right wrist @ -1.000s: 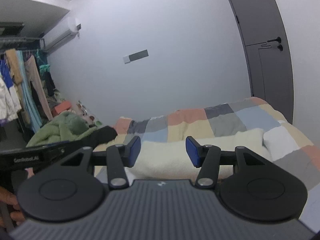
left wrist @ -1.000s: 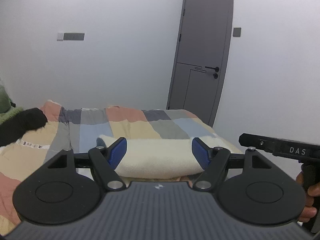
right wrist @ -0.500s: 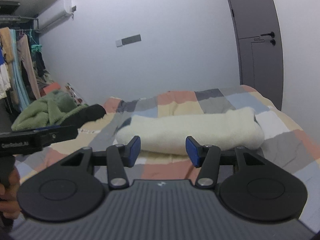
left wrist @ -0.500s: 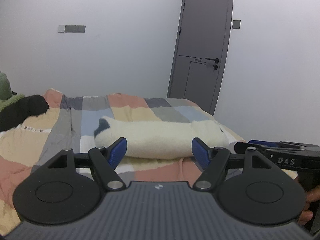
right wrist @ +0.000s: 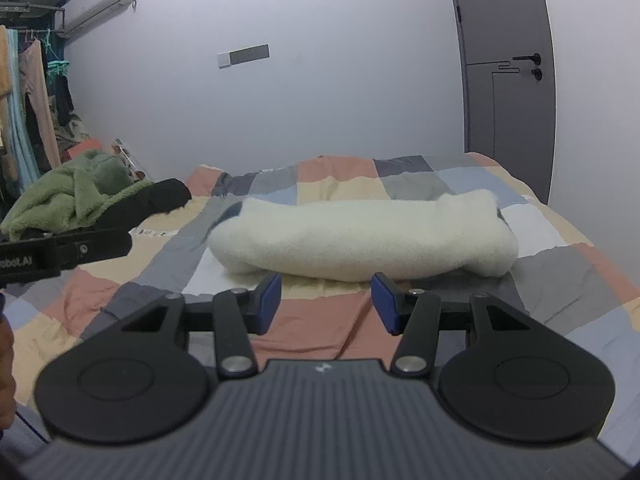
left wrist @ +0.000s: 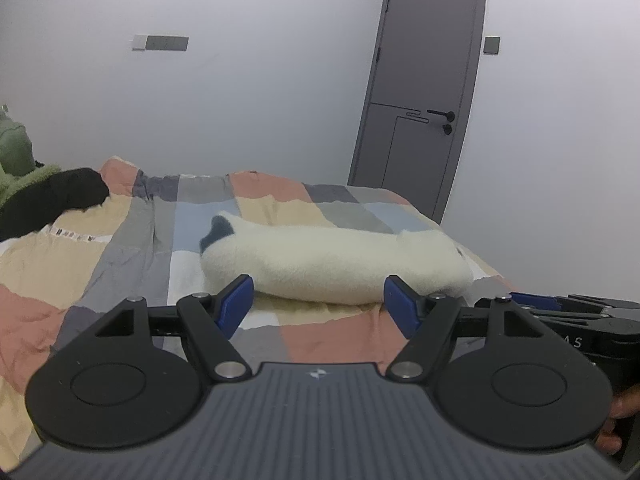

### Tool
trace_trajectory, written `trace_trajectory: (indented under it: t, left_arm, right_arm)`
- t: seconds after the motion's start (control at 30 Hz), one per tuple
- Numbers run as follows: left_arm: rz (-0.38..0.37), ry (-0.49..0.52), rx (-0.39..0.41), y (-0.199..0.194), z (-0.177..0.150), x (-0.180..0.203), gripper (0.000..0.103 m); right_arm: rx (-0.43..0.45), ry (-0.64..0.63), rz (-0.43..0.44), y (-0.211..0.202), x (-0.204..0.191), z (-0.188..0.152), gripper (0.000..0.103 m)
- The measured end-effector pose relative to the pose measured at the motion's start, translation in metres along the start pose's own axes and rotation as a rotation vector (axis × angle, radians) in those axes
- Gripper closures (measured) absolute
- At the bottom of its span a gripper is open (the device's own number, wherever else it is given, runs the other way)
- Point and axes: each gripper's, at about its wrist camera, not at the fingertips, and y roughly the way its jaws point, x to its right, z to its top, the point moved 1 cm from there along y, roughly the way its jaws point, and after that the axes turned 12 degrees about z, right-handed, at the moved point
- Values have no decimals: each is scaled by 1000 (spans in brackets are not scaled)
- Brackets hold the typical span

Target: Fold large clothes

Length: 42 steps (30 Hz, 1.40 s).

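A cream fleece garment [left wrist: 332,258] lies folded into a long bundle across the middle of the patchwork bed [left wrist: 120,240]. It also shows in the right wrist view [right wrist: 360,236]. My left gripper [left wrist: 318,304] is open and empty, held back from the bundle's near side. My right gripper [right wrist: 326,300] is open and empty, also short of the bundle. The right gripper's body shows at the right edge of the left wrist view [left wrist: 576,320]. The left gripper's body shows at the left edge of the right wrist view [right wrist: 60,254].
A black garment [left wrist: 52,200] and a green fleece [right wrist: 72,192] lie at the bed's far left. Clothes hang on a rack [right wrist: 28,96] at the left. A grey door [left wrist: 420,100] stands behind the bed's far right corner.
Both grippers have drawn back and away from the cream bundle, which now lies free on the bed and looks farther off. The jaws stay open.
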Motion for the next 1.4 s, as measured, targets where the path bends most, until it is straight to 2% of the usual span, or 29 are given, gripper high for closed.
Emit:
trace_trajectory:
  t: [0.2, 0.27, 0.33, 0.43, 0.8, 1.17, 1.4]
  left_arm:
    - [-2, 6, -27, 7, -4, 2, 15]
    - [-1, 11, -36, 9, -4, 2, 9]
    - [6, 23, -36, 10, -4, 3, 6]
    - [14, 30, -39, 11, -5, 3, 3]
    - [74, 54, -51, 13, -6, 4, 1]
    - [108, 76, -67, 13, -6, 9, 0]
    - [98, 71, -69, 12, -4, 9, 0]
  right_arm:
    - [-4, 17, -13, 1, 2, -2, 49]
    - [-13, 25, -7, 2, 4, -2, 42]
    - [-13, 33, -26, 3, 6, -2, 23]
    - [-7, 33, -41, 2, 5, -3, 12]
    - [-14, -38, -127, 3, -6, -7, 11]
    - [-15, -32, -124, 2, -7, -7, 11]
    - [-5, -31, -127, 0, -8, -5, 11]
